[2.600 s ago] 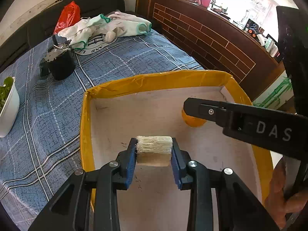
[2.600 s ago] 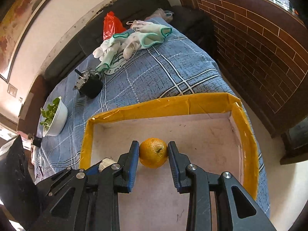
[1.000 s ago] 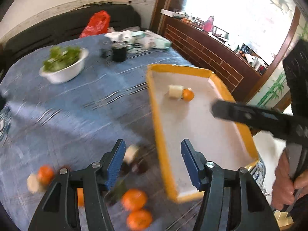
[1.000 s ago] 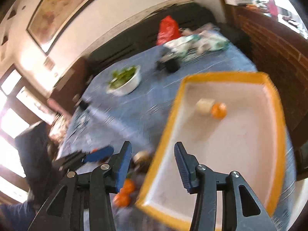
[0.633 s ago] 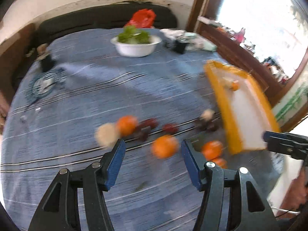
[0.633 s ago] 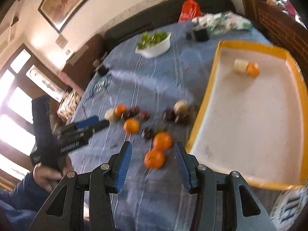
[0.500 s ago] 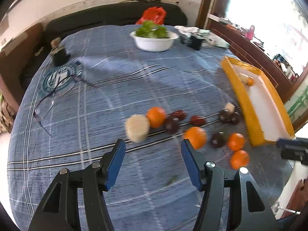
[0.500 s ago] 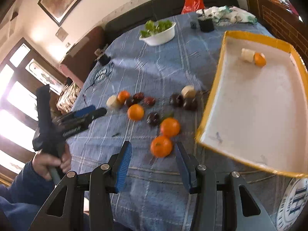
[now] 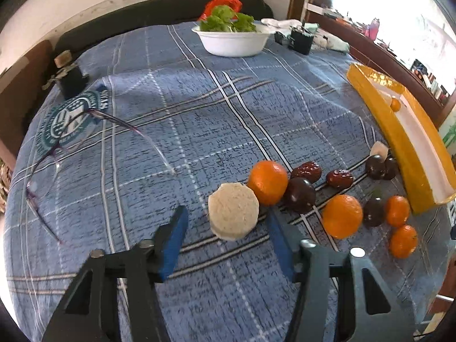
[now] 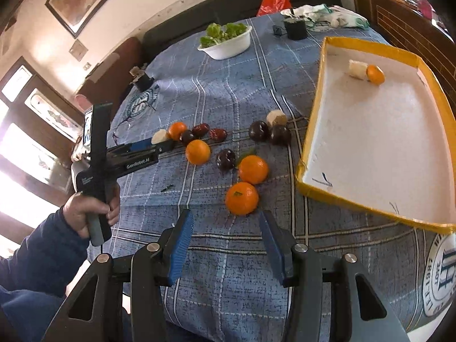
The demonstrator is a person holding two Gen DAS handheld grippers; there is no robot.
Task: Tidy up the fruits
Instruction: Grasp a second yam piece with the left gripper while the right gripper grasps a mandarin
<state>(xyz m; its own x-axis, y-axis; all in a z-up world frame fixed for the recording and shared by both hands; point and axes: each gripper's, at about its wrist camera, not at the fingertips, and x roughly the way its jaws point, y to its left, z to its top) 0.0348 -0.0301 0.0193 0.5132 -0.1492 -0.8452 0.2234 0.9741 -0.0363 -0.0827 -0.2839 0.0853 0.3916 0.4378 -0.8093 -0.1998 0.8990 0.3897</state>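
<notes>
We hold the left gripper (image 9: 225, 228) low over the blue plaid tablecloth (image 9: 176, 131) with its blue-padded jaws spread wide and gripping nothing; a pale round sugarcane piece (image 9: 233, 211) lies just ahead of the gap between them, and an orange (image 9: 267, 182) touches its far right side. Beyond that orange sit a dark plum (image 9: 302, 194) and two wrinkled red dates (image 9: 306, 170), and further right a second orange (image 9: 342, 216), another plum (image 9: 373, 211) and two smaller oranges (image 9: 397, 210) near the yellow-rimmed tray (image 9: 399, 154). Our right gripper (image 10: 225, 239) also stands with jaws wide apart and empty, and the nearest orange (image 10: 242, 198) rests on the cloth just ahead of its fingertips, with another orange (image 10: 253, 169) touching or almost touching it behind. From the right wrist view the tray (image 10: 310, 139) lies to the right of the scattered fruit, holding one sugarcane piece (image 10: 357, 69) and one small orange (image 10: 375, 74) side by side near its far end. Two plums (image 10: 258, 131) and a cut pale piece (image 10: 276, 118) sit close to the tray's left wall. A white bowl of greens (image 10: 228, 42) stands at the far side of the table, a small black pot (image 10: 295, 30) and white gloves (image 10: 336, 14) beyond it, and a pair of glasses (image 9: 85, 136) lies on the cloth to the left.
</notes>
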